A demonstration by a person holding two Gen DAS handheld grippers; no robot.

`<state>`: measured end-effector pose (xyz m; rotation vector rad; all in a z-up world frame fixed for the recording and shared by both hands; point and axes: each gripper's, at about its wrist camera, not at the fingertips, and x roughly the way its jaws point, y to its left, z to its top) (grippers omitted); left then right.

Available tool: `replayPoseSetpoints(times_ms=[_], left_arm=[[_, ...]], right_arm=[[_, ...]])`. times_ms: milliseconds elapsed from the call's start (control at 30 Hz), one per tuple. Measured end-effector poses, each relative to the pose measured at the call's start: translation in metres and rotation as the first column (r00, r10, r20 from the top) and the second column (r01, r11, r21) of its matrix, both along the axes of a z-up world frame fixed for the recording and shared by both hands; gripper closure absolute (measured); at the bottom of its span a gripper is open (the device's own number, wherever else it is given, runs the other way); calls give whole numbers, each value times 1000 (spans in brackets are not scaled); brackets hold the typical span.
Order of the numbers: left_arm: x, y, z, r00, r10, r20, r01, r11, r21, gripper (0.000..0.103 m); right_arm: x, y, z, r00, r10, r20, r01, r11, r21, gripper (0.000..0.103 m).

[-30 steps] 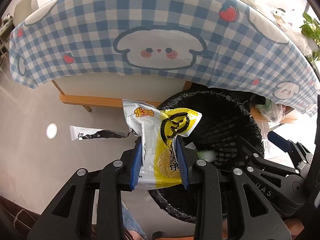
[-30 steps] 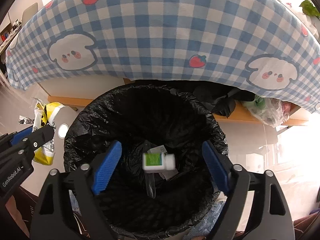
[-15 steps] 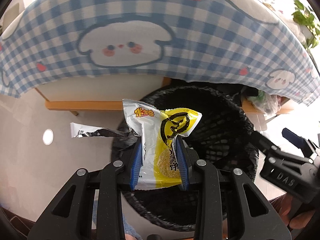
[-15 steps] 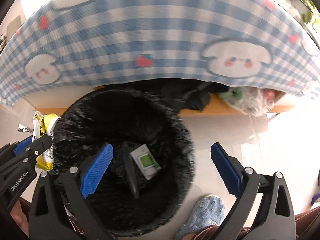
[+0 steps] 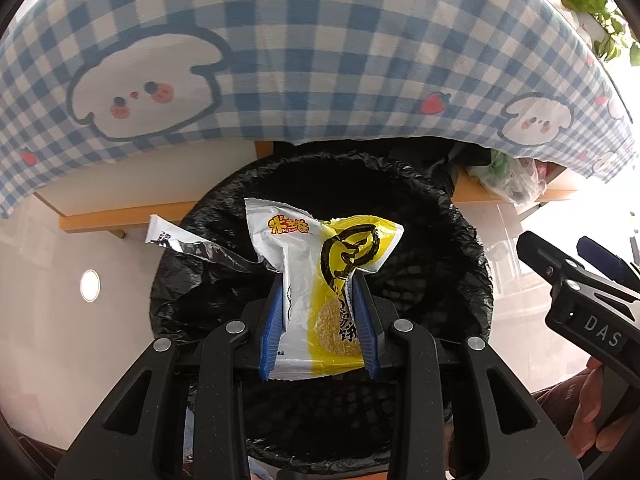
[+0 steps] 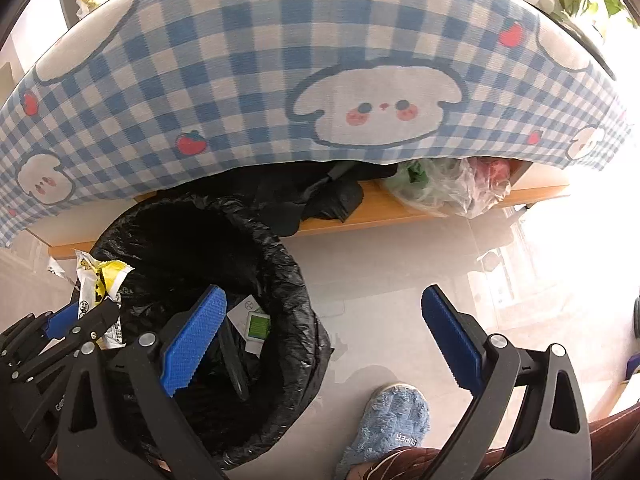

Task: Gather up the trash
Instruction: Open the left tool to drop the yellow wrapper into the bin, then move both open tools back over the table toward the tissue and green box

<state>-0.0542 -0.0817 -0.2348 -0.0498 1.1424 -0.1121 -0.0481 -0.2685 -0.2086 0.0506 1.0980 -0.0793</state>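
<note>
Snack wrapper point(image 5: 320, 292) clamped in left gripper point(image 5: 319, 320) over bin point(image 5: 460, 240), right gripper point(image 6: 320, 340) empty, spread wide.

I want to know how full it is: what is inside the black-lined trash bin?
In the trash bin lie a white box with a green label and a dark stick-like item. The rest is in shadow or hidden by grippers.

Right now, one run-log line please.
left gripper: shut on snack wrapper | over bin | right gripper: open, empty
</note>
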Motion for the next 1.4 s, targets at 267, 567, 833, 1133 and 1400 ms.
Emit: replayPoseSetpoints(times_ms=[267, 567, 833, 1133, 1400], left_arm=[[2, -4, 6, 999, 14, 33, -15, 999, 32, 45], [-3, 4, 43, 992, 31, 125, -38, 998, 50, 16], [-9, 14, 83, 980, 54, 191, -59, 998, 23, 6], [-6, 11, 119, 975, 38, 217, -41, 999, 13, 6], [13, 12, 143, 976, 38, 214, -38, 999, -2, 6]], right_arm=[[-3, -1, 14, 999, 0, 33, 0, 1000, 3, 9], [-7, 3, 56, 991, 23, 128, -25, 1000, 18, 9], [-9, 2, 86, 981, 38, 188, -43, 999, 22, 9], [-4, 6, 122, 972, 69, 224, -77, 997, 23, 9], [12, 1, 149, 967, 67, 247, -75, 997, 24, 9]])
